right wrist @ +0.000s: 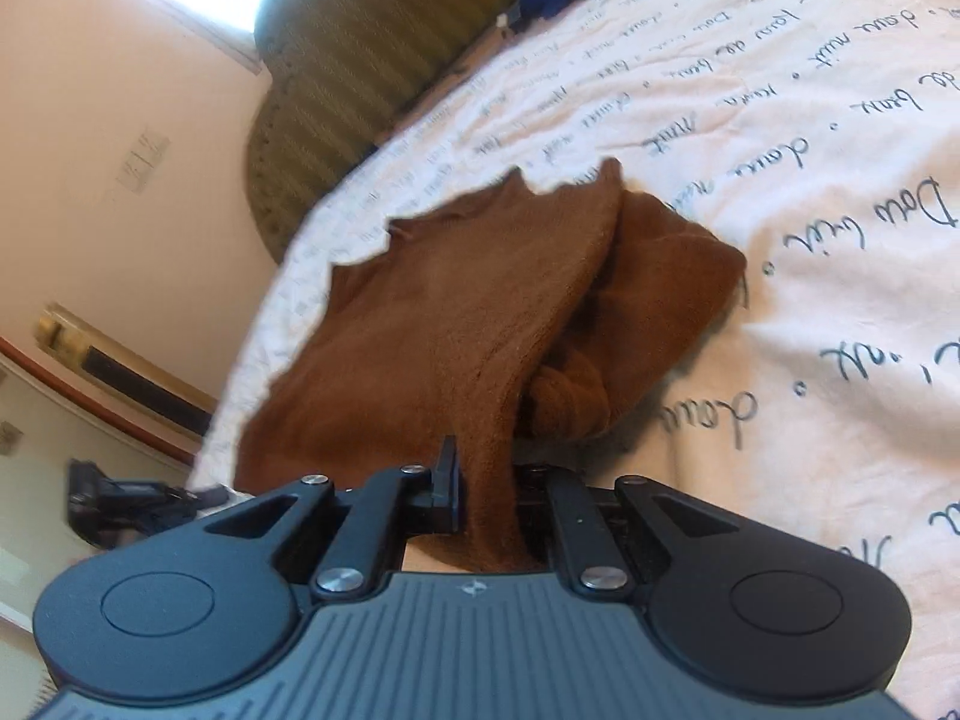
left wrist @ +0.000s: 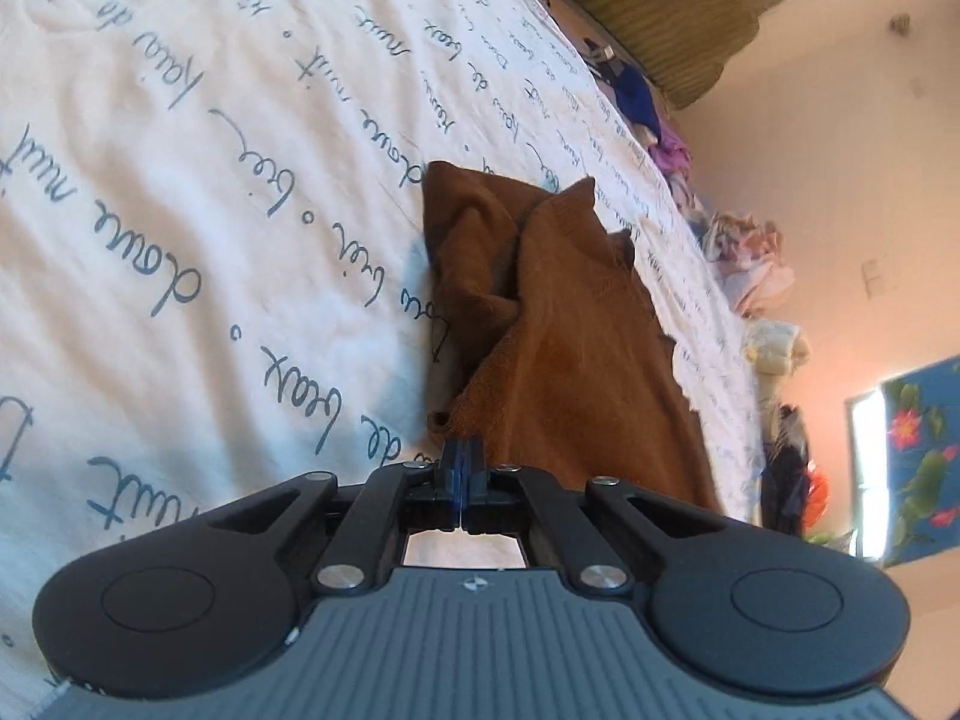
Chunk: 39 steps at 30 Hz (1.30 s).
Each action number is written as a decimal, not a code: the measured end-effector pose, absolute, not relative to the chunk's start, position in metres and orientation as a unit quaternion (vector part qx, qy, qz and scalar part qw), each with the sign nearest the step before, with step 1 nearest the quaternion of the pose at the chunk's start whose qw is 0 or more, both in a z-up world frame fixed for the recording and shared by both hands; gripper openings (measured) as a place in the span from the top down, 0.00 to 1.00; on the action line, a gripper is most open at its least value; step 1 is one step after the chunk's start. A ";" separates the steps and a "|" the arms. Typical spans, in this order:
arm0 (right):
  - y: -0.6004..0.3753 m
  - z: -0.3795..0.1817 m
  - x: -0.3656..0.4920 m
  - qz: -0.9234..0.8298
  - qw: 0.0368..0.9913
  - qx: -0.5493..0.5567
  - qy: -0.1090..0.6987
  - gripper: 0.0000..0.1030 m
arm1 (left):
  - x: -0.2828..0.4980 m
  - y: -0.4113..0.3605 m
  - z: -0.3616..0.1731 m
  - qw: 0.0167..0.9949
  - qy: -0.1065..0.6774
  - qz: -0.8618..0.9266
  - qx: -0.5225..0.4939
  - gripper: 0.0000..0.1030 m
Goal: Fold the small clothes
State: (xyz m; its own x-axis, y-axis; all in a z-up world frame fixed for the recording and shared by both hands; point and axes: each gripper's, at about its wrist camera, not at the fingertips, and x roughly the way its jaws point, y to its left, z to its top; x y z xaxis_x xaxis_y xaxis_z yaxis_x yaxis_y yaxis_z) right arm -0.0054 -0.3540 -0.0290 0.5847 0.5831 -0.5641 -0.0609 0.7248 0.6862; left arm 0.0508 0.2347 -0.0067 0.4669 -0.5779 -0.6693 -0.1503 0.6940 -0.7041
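Gripping brown garment (right wrist: 456,312), right gripper (right wrist: 486,480) (left view: pile (left wrist: 744,258)).

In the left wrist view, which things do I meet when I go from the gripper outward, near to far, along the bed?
left gripper → brown garment → white bedsheet with blue handwriting → dark blue cloth → olive striped cushion

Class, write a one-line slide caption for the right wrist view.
Right gripper clamps a brown garment above the script-printed bedsheet.
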 end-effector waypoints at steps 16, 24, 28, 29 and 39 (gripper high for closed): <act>-0.347 -0.057 -0.008 0.201 0.796 0.387 0.420 0.31 | 0.105 0.198 -0.030 0.747 0.530 -0.201 -0.348 0.00; -0.340 -0.054 -0.013 0.196 0.823 0.337 0.412 0.33 | 0.116 0.200 -0.032 0.753 0.520 -0.162 -0.369 0.17; -0.340 -0.055 -0.011 0.192 0.823 0.337 0.415 0.75 | 0.121 0.193 -0.039 0.754 0.543 -0.161 -0.332 0.93; -0.341 -0.058 -0.010 0.190 0.821 0.341 0.417 0.83 | 0.120 0.193 -0.042 0.755 0.540 -0.162 -0.335 0.93; -0.341 -0.034 -0.008 0.184 0.842 0.309 0.403 0.93 | 0.097 0.203 -0.014 0.761 0.502 -0.194 -0.361 0.94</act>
State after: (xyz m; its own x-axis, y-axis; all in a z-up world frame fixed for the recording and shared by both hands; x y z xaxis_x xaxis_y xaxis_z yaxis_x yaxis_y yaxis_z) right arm -0.0080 -0.3409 -0.0343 0.6071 0.5589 -0.5649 -0.0610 0.7416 0.6681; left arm 0.0974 0.2034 -0.0136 0.4201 -0.6582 -0.6248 -0.0681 0.6637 -0.7449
